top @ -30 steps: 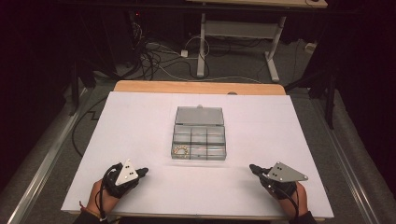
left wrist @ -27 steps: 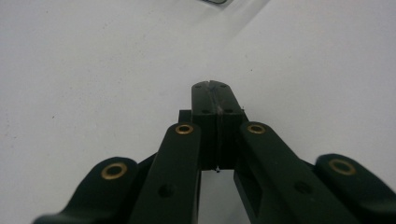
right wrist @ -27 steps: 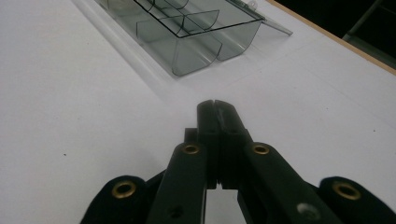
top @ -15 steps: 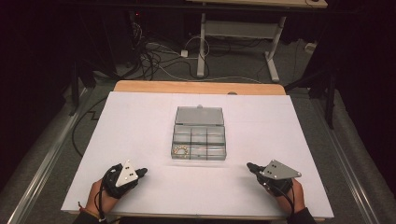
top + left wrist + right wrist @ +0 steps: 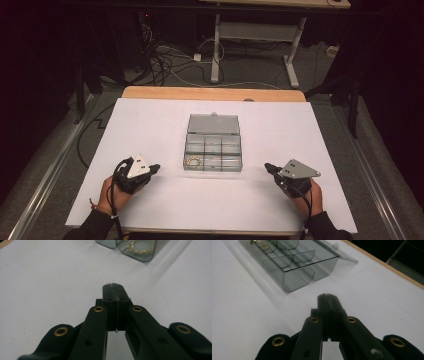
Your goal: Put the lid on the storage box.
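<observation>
Left claw (image 5: 154,168) pressed together on nothing, low near the front edge of the tabletop (image 5: 150,120); right claw (image 5: 270,167) likewise pinched together and bare, toward the front right. Between them, apart from both: clear compartment box (image 5: 213,148), lid thrown back toward the far edge, long axis across. Gold chain (image 5: 193,160) in its front-left compartment, so nearer the left claw, probably.

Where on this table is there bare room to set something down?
Bare white table lies left and right of the clear organizer box, and along the near edge between the left gripper and right gripper. Only the centre, at the box and its open lid, is taken.
</observation>
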